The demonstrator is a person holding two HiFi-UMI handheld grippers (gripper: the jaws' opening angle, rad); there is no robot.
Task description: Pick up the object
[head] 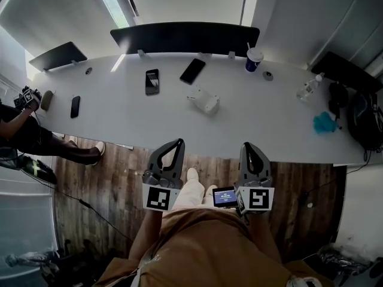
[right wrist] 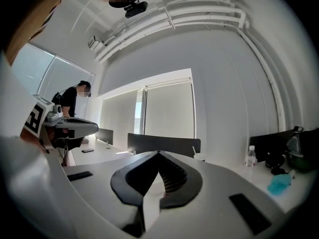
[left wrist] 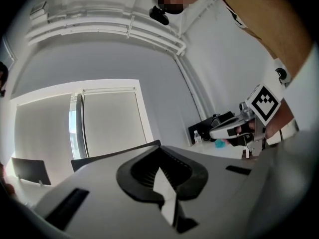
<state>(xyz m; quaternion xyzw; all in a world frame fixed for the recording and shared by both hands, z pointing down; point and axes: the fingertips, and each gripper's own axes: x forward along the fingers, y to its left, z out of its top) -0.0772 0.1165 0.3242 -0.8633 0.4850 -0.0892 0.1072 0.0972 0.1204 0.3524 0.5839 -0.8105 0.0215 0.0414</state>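
Legible writing: none; the black-and-white square markers on each gripper's cube carry patterns only, and the small lit screen (head: 225, 197) beside the right gripper (head: 249, 148) shows print too small to read; the dark lidded cup (head: 253, 59) with straw shows no readable brand; the task sentence names no particular item, and the white object (head: 204, 100) near the middle of the white table (head: 119, 115) is possibly the one meant, its form hard to make out; it lies flat on the tabletop, forward of both grippers and well apart from them, roughly between their lines; left gripper (head: 177, 145) and right gripper are held close to the person's body over the wooden floor, short of the table's near edge; jaws of both are pressed together with nothing between them, as each gripper view confirms; three dark phones (head: 152, 81), a clear bottle (head: 308, 88) and a teal cloth (head: 325, 123) also lie on the table; gripper bodies cover the near tabletop in both gripper views
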